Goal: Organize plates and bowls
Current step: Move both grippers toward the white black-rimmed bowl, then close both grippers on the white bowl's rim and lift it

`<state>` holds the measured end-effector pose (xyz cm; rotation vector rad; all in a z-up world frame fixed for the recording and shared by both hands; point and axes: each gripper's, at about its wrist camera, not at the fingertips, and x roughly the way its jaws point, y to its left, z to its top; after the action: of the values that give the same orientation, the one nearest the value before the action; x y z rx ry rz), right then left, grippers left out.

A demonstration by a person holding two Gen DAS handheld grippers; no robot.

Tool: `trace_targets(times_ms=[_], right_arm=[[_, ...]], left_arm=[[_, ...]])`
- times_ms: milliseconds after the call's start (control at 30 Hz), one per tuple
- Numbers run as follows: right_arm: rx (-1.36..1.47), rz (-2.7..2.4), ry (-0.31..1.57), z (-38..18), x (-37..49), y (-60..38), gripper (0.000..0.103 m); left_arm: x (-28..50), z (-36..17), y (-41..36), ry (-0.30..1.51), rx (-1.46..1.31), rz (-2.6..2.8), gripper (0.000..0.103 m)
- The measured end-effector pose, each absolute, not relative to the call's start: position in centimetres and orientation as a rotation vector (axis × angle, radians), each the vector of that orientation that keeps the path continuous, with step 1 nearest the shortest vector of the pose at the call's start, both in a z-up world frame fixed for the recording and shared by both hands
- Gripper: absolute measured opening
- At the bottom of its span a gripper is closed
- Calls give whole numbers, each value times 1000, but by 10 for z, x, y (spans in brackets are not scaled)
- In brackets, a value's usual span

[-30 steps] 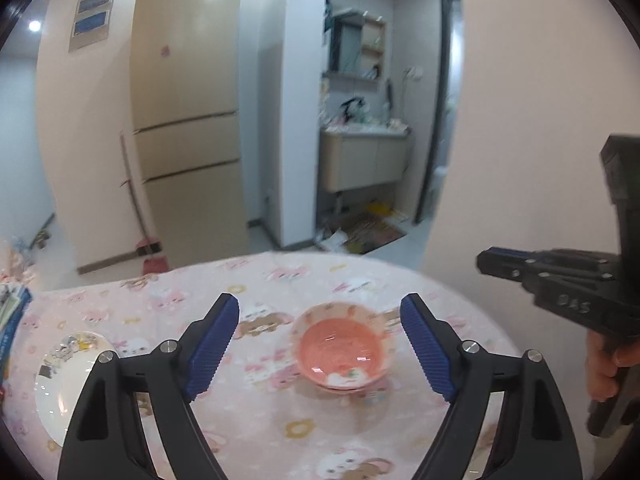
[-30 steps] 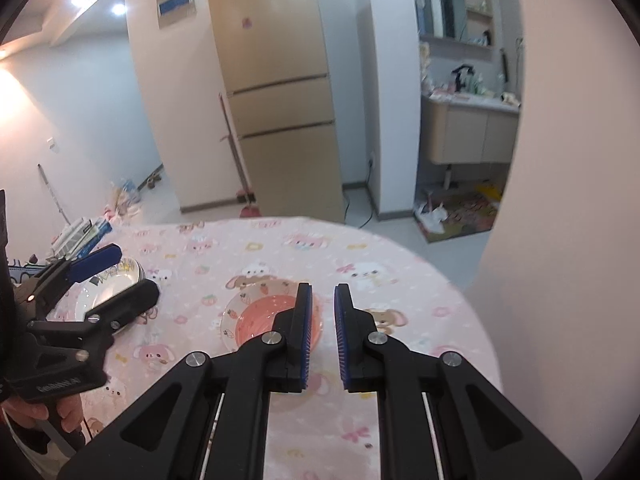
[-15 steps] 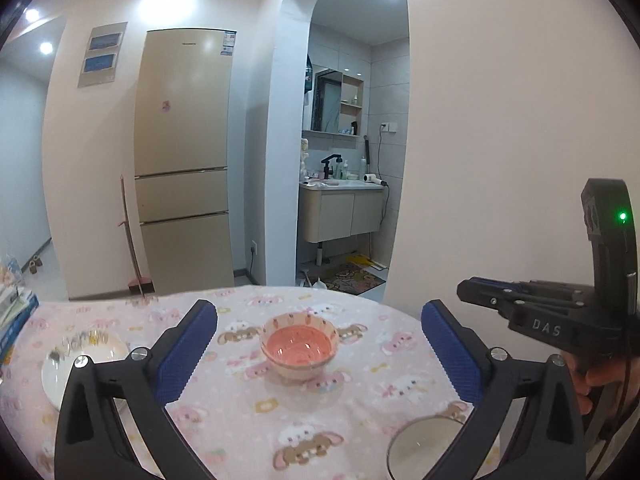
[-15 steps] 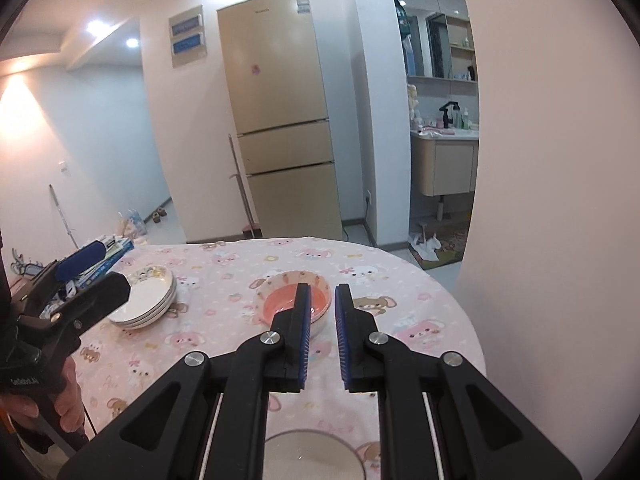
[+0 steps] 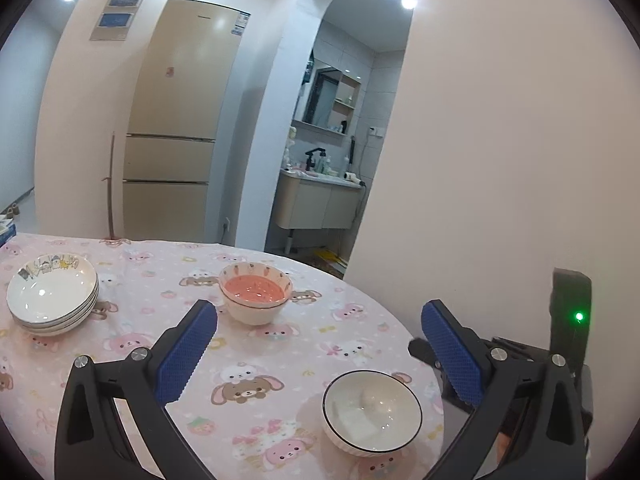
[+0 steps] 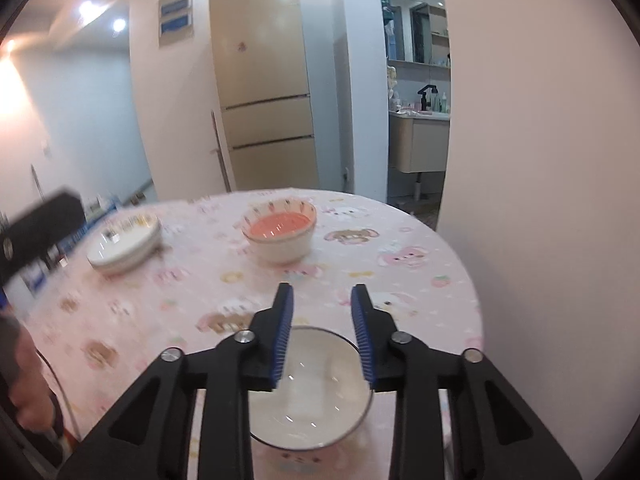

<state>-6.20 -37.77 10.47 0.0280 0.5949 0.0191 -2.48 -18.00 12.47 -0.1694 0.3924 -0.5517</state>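
Left wrist view: a stack of white plates [image 5: 52, 300] is seen toward the far left edge of the bench [image 5: 280, 360], and pink-lined bowls [image 5: 256, 298] are nested near the far edge; this sorting is judged done. One white bowl [image 5: 372, 410] is left alone at the near right edge and is judged still to be stacked. The left tongs [image 5: 316, 356] are spread wide and empty. The right tongs [image 6: 323, 340] are parted, empty, above that bowl. The bench is covered by a pink cartoon-print cloth; a beige refrigerator [image 5: 180, 120] and a washroom vanity [image 5: 320, 204] are behind.
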Motion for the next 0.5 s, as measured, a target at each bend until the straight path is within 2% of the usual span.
trace_targets(times_ms=[267, 500], right_arm=[[42, -58, 638, 92, -67, -395, 35], [78, -104, 705, 65, -64, -413, 41]], left_arm=[[-7, 89, -192, 509, -196, -550, 103], [11, 46, -220, 680, -173, -606, 103]])
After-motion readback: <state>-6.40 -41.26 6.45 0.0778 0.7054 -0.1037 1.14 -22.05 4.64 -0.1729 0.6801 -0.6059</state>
